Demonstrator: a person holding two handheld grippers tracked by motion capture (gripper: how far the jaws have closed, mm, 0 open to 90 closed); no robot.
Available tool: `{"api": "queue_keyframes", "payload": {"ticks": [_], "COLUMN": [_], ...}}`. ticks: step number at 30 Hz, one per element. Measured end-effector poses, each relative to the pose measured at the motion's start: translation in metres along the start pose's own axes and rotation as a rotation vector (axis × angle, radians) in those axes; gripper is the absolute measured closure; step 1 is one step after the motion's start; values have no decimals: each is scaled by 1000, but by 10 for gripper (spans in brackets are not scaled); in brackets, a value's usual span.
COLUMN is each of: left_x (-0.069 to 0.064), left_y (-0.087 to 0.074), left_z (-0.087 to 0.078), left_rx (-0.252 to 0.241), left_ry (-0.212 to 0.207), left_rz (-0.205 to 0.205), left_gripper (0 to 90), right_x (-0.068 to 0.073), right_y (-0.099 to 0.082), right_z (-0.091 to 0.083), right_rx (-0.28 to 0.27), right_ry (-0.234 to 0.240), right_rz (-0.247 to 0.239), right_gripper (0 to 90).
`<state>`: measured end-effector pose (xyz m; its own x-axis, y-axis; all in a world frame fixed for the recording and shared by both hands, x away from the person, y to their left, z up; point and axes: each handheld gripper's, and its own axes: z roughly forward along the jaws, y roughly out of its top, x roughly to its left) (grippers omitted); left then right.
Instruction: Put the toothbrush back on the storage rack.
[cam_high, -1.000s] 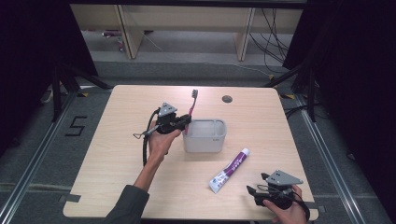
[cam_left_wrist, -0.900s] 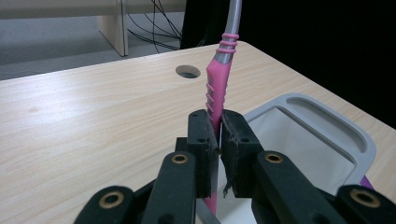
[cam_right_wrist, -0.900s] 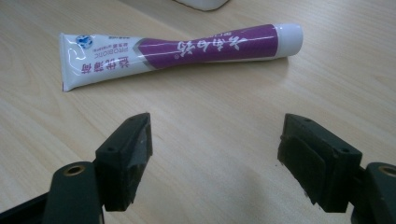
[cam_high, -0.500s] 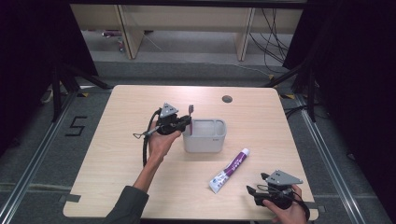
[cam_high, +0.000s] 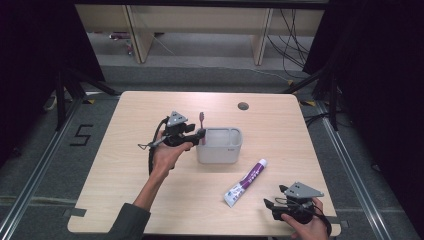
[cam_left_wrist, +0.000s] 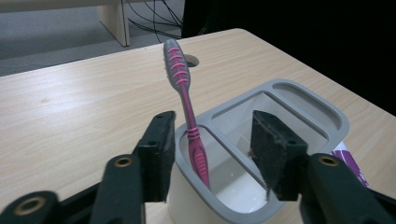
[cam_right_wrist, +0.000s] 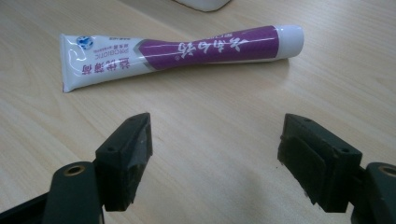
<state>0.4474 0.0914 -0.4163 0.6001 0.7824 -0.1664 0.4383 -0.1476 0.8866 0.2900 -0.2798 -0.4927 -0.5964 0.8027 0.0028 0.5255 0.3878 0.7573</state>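
A pink and grey toothbrush (cam_high: 201, 125) stands head up in the end compartment of a white and grey holder (cam_high: 220, 145), leaning on its rim. My left gripper (cam_high: 197, 134) is at that end of the holder. Its jaws have just been opening and now stand apart on either side of the toothbrush (cam_left_wrist: 187, 102), with the pads off it. One jaw is outside the holder's wall, the other over the holder (cam_left_wrist: 303, 98). A purple and white toothpaste tube (cam_high: 246, 182) lies flat on the table. My right gripper (cam_high: 274, 196) rests open just short of the tube (cam_right_wrist: 187, 51), nothing between its jaws.
A round cable hole (cam_high: 243, 106) sits near the table's far edge. The right hand is close to the table's front right corner (cam_high: 335, 227). Wooden shelf legs and cables stand on the floor beyond the table.
The toothbrush has gone down into the holder. The left jaws, shut on it before, have opened and let it go. The right gripper has not moved.
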Motion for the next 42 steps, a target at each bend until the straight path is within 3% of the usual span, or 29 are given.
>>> {"api": "queue_keyframes", "payload": {"ticks": [8, 14, 16, 18, 25, 27, 34, 36, 41, 42], "left_x": [1, 4, 6, 11, 17, 18, 20, 21, 19, 20], "left_y": [-1, -10, -13, -19, -34, -39, -52, -57, -67, -70], "left_z": [-16, -29, -30, -35, -50, -55, -68, -73, -78, -80], "left_rx": [12, 52, 44, 63, 74, 73, 87, 106, 109, 125], "left_ry": [-2, -2, -2, 12, 4, 16, 22, 28, 19, 16], "left_rz": [-17, 12, 6, 9, 8, 6, -1, 17, 1, 14], "left_gripper": [357, 342, 340, 337, 321, 311, 276, 270, 255, 252], "right_x": [0, 0, 0, 0, -1, 0, -1, -1, -1, -1], "right_y": [0, 0, 0, -1, -1, -1, -1, -1, -1, -1], "right_z": [0, 1, 1, 1, 1, 1, 1, 1, 1, 2], "right_rx": [-3, -4, 2, 1, -1, 4, 2, 11, -5, 0], "right_ry": [-4, -11, -5, -7, -15, -16, -17, -10, -12, 1], "right_rz": [-4, -12, -3, -1, -15, 4, -8, 1, -7, 0], "right_gripper": [260, 260, 260, 260, 260, 260, 260, 260, 260, 261]}}
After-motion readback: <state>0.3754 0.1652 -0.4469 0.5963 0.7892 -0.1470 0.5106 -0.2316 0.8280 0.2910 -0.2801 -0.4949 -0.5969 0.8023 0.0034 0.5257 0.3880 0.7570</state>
